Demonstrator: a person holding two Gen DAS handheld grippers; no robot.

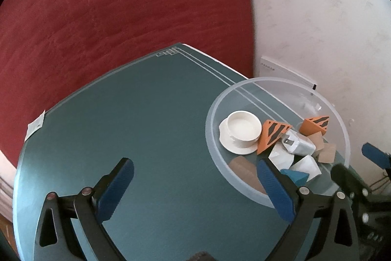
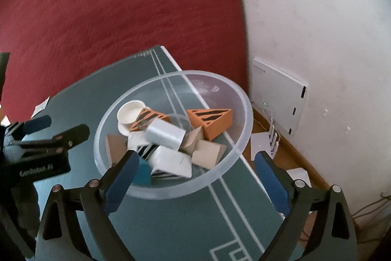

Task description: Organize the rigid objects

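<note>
A clear plastic bowl stands on the teal table mat, also in the left wrist view. It holds a white cup, orange striped wedges, a white charger block, tan and white wedges and a blue block. My right gripper is open and empty, hovering over the bowl's near rim. My left gripper is open and empty above the mat, left of the bowl; it shows in the right wrist view.
A red carpet lies beyond the table. A white wall stands at right with a white router box and cables at its foot. A small paper tag lies at the mat's left edge.
</note>
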